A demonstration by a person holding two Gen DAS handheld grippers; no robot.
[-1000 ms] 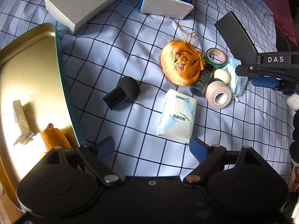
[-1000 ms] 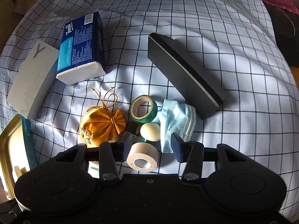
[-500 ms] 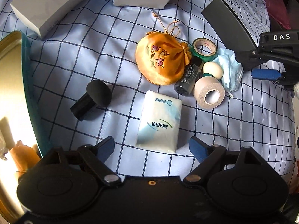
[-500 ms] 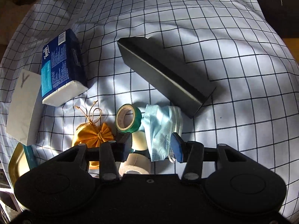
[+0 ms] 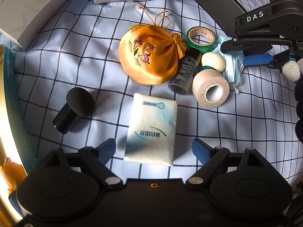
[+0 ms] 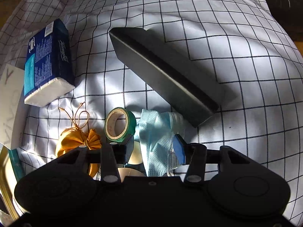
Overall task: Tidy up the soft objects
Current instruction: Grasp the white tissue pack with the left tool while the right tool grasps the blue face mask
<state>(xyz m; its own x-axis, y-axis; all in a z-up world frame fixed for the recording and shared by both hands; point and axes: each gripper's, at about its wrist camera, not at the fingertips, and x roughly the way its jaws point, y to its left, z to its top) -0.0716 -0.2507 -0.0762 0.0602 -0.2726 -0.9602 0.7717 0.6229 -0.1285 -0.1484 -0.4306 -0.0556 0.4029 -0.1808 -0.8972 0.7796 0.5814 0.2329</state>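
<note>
On the checked cloth, a white tissue pack [image 5: 152, 128] lies between the fingers of my open left gripper [image 5: 153, 148]. Behind it lie an orange drawstring pouch [image 5: 149, 60], a black makeup sponge [image 5: 75, 109], and a light blue face mask [image 5: 232, 66]. My right gripper [image 6: 154, 147] is open, its fingers straddling the face mask [image 6: 157, 143]; the pouch [image 6: 75, 143] shows at its left. The right gripper also shows in the left wrist view [image 5: 246, 54].
Green tape [image 6: 120, 124], beige tape roll [image 5: 211, 89], a white egg-shaped sponge [image 5: 213, 61] and a dark bottle [image 5: 184, 71] crowd the mask. A long black box [image 6: 164, 73], a blue tissue pack [image 6: 47, 64], a white box [image 5: 36, 9] and a gold tray [image 5: 5, 94] surround them.
My left gripper moved right and closer, from the tray to around the white tissue pack. My right gripper moved forward and lower onto the face mask.
</note>
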